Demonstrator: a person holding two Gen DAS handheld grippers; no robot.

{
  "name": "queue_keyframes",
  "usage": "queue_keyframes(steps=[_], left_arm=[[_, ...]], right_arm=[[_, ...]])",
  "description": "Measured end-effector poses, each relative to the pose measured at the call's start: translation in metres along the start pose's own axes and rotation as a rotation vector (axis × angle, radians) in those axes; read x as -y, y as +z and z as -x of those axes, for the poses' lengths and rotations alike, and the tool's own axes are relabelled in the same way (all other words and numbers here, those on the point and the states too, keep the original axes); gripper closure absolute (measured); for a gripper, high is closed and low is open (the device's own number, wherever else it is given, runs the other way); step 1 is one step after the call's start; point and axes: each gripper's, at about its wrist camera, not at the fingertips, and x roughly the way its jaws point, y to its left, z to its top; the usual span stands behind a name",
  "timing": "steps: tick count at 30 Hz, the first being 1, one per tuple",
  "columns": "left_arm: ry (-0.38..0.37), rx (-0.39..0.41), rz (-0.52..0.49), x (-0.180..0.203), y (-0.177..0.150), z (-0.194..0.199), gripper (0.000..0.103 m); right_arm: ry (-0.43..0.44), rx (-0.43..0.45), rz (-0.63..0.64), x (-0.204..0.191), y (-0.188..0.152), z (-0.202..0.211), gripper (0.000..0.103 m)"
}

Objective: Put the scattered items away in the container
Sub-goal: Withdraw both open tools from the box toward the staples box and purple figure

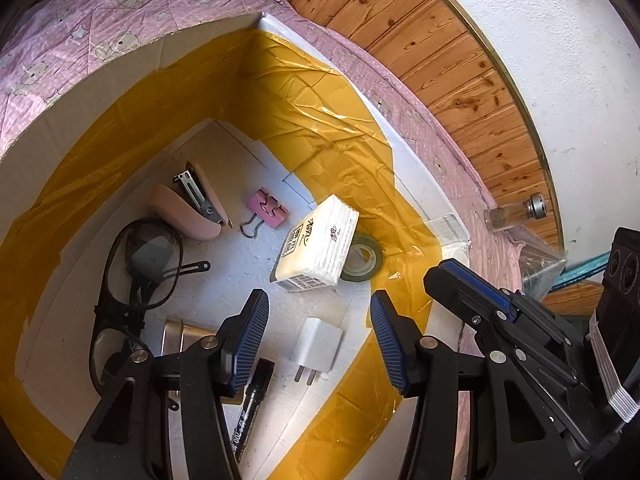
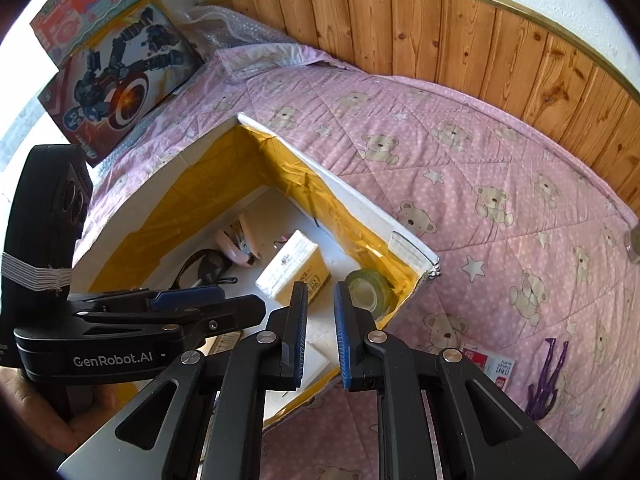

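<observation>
Both grippers are matte black plastic with angular, cut-out linkage arms pinned by round silver rivets, and each finger [image 1: 250, 344] carries a ribbed blue pad. At nine o'clock in the right wrist view, the left gripper [image 2: 256, 308] shows white "GenRobot.AI" lettering on its side, small screws and a blue insert. Its black camera block [image 2: 44, 216] is banded by white elastic.

The left gripper [image 1: 318, 340] is hanging wide open over the box [image 1: 224, 92], a white charger [image 1: 317, 345] lying between its fingers, tissue pack [image 1: 316, 250] at twelve o'clock.
</observation>
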Motion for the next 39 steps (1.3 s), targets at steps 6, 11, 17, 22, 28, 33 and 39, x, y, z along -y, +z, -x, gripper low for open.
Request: queue_keyframes(steps=[6, 11, 17, 22, 28, 33, 39], left_arm=[[0.064, 0.057, -0.083, 0.016, -0.012, 0.017, 0.049], [0.092, 0.091, -0.133, 0.022, -0.026, 0.032, 0.049], [0.122, 0.138, -0.186, 0.029, -0.041, 0.049, 0.049], [0.130, 0.168, -0.211, 0.033, -0.053, 0.065, 0.049], [0.143, 0.208, -0.252, 0.037, -0.070, 0.086, 0.049], [0.144, 0.223, -0.269, 0.036, -0.085, 0.098, 0.049], [0.150, 0.240, -0.286, 0.036, -0.104, 0.110, 0.049]], right_arm=[[0.003, 0.003, 0.013, -0.009, -0.008, 0.011, 0.087], [0.005, 0.003, 0.015, -0.015, -0.017, 0.020, 0.086], [0.004, 0.015, 0.028, -0.027, -0.027, 0.035, 0.086], [0.006, 0.027, 0.034, -0.037, -0.036, 0.048, 0.085], [0.009, 0.041, 0.036, -0.048, -0.050, 0.060, 0.085], [0.010, 0.051, 0.042, -0.057, -0.063, 0.070, 0.085], [0.014, 0.065, 0.045, -0.067, -0.079, 0.081, 0.084]])
